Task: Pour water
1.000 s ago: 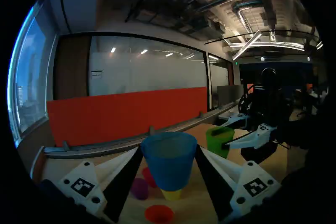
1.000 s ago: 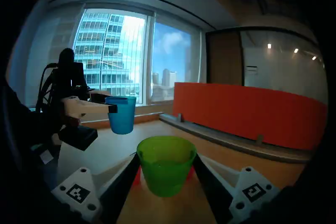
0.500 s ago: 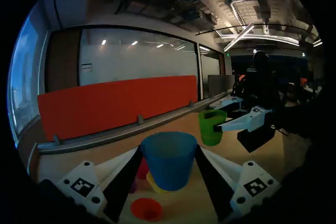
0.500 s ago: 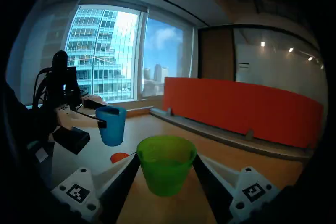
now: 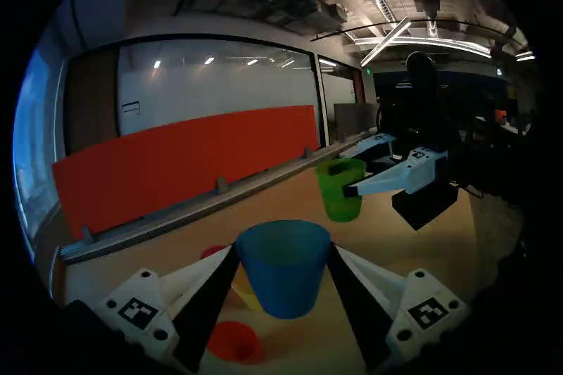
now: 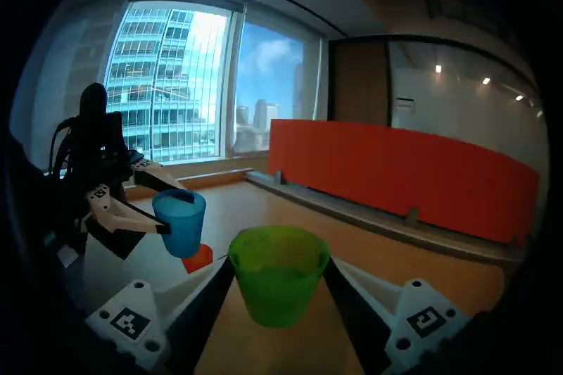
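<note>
**Left gripper view.** The left gripper (image 5: 283, 257) is closed around a blue cup (image 5: 283, 282), with one finger pressed to each side of the wall. The cup stands upright with its mouth up, and its inside cannot be seen from this angle. Beneath and behind it lies the wooden bench (image 5: 401, 248). A red cup (image 5: 232, 342) sits toward the near edge. A yellow cup (image 5: 245, 295) shows just beside the blue cup's left wall, partly hidden by it. Farther off, toward the far edge with its metal rail (image 5: 211, 195), the right gripper (image 5: 343, 176) clamps a green cup (image 5: 340, 192), also upright. An orange panel (image 5: 183, 157) runs behind the rail.

**Right gripper view.** The right gripper (image 6: 279, 262) grips the green cup (image 6: 279, 280) between both fingers, and the cup stands upright at the centre of the view. A darker band shows through the lower wall, but whether it is water cannot be told. To the left, over the bench (image 6: 295, 210), the left gripper (image 6: 171, 214) holds the blue cup (image 6: 181, 224) by its sides, upright and well apart from the green one. The red cup (image 6: 198, 258) appears just below and behind the blue cup's base. A large window (image 6: 176, 79) stands beyond the bench's left edge, and the orange panel (image 6: 422, 178) runs along its far edge.
</note>
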The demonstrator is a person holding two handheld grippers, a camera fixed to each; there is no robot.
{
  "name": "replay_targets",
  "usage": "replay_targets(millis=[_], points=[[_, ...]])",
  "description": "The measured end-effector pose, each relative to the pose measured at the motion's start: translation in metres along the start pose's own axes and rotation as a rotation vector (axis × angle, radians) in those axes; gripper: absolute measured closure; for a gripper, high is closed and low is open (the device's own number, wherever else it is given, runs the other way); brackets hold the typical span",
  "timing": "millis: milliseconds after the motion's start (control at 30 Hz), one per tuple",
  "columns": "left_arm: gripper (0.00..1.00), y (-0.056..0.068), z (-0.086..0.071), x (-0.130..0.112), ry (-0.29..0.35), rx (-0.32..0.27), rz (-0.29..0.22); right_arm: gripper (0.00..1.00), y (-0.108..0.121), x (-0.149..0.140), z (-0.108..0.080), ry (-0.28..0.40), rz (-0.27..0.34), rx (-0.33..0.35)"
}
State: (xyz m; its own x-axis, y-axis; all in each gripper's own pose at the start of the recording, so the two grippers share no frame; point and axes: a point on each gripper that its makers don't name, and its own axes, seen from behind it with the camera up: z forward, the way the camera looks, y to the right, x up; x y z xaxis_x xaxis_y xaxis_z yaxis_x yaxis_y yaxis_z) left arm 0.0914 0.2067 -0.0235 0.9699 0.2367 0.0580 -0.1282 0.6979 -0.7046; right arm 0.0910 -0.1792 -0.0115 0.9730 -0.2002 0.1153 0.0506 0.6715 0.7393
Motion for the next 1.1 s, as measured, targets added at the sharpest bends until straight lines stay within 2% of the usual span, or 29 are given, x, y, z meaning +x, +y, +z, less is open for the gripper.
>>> replay_targets(millis=[200,400,500,700,1100], points=[[0.12,0.008,0.007,-0.019,-0.046,-0.024,-0.012,0.09,0.003,-0.009,-0.001,-0.014,0.004,0.001],[0.12,0.016,0.014,-0.042,-0.106,-0.041,0.01,0.09,0.004,-0.021,0.001,-0.05,0.001,0.011],[0.12,0.017,0.018,-0.05,-0.128,-0.046,0.014,0.09,0.004,-0.026,0.003,-0.063,-0.004,0.013],[0.12,0.017,0.023,-0.066,-0.171,-0.057,-0.011,0.09,0.005,-0.036,0.006,-0.089,0.002,0.022],[0.12,0.026,0.028,-0.101,-0.258,-0.082,0.001,0.08,0.004,-0.062,0.01,-0.16,0.001,0.039]])
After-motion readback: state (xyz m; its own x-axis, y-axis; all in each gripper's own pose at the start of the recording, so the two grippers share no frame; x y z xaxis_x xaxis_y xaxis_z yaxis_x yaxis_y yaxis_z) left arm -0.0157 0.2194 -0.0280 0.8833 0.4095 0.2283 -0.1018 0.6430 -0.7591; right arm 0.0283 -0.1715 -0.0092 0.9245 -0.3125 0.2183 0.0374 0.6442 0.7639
